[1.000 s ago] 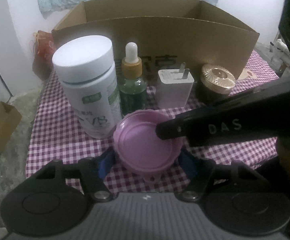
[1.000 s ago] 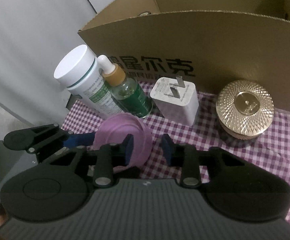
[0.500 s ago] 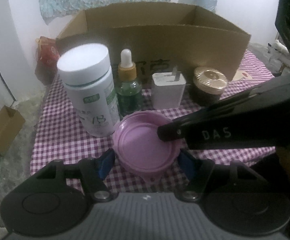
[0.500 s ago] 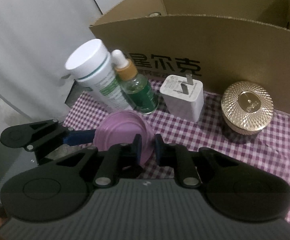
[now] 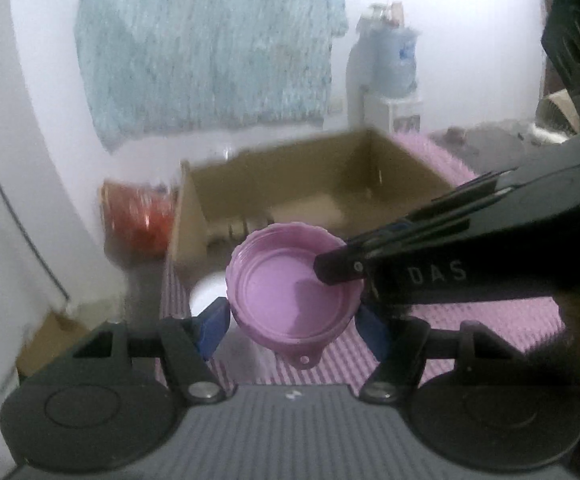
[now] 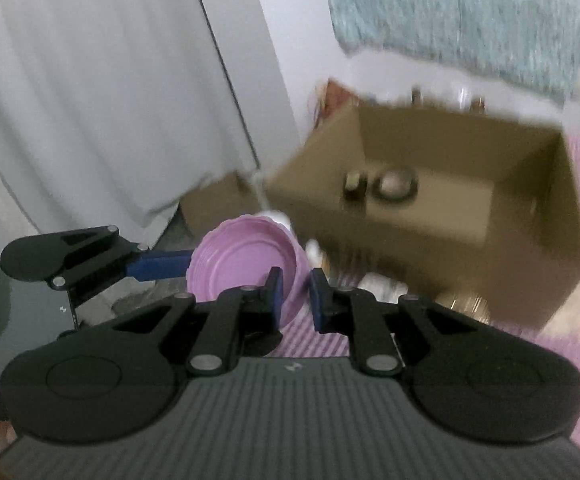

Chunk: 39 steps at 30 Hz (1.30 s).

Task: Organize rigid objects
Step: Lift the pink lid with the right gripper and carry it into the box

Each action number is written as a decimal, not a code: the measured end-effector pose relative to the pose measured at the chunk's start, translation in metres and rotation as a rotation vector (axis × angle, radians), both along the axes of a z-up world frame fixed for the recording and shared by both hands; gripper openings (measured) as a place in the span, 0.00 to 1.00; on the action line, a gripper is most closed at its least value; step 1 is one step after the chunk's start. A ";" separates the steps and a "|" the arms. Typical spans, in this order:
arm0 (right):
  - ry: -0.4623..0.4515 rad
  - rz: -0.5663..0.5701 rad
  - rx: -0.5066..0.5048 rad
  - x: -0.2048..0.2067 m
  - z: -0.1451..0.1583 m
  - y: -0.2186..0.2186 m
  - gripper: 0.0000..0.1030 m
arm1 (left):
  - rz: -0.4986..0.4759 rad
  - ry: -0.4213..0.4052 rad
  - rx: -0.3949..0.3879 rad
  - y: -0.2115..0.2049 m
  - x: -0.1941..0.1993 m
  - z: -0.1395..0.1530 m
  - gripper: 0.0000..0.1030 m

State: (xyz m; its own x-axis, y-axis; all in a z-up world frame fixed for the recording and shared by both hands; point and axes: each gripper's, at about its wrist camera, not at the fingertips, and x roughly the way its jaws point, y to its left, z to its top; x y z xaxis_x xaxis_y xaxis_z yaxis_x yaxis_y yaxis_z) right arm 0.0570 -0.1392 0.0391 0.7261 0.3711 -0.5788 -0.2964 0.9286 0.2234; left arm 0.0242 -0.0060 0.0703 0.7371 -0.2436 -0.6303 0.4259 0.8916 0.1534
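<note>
A purple lid (image 5: 290, 296) with a scalloped rim and a small tab hangs above the table, hollow side up. My left gripper (image 5: 293, 330) is shut on it, a blue pad against each side. My right gripper (image 6: 295, 294) is shut on the lid's rim (image 6: 293, 280); in the left wrist view its tip (image 5: 337, 270) reaches in over the lid's right edge. In the right wrist view the lid (image 6: 242, 264) tilts, and one left finger (image 6: 158, 266) touches its left side. Behind the lid lies the open cardboard box (image 5: 194, 216), blurred.
Two small round items (image 6: 395, 184) sit on the floor of the box (image 6: 409, 240). A white bottle cap (image 5: 208, 292) shows below the lid. The purple checked cloth (image 5: 489, 320) covers the table. A red bag (image 5: 138, 216) lies left of the box.
The right jaws closed on the lid's rim. Both grippers then rose with the lid; the bottles, charger and gold jar dropped out of sight and the box's inside came into view.
</note>
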 end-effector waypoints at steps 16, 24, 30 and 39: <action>0.232 -0.085 0.089 0.177 0.037 -0.100 0.15 | -0.084 0.311 0.020 -0.058 0.213 0.005 0.68; 0.487 -0.082 0.099 0.246 -0.033 -0.106 0.15 | -0.057 0.567 0.055 -0.060 0.272 -0.056 0.68; 0.587 -0.063 0.111 0.269 -0.066 -0.103 0.16 | -0.040 0.623 0.121 -0.065 0.286 -0.078 0.68; 0.660 -0.041 0.109 0.286 -0.090 -0.090 0.17 | -0.041 0.641 0.213 -0.074 0.285 -0.087 0.70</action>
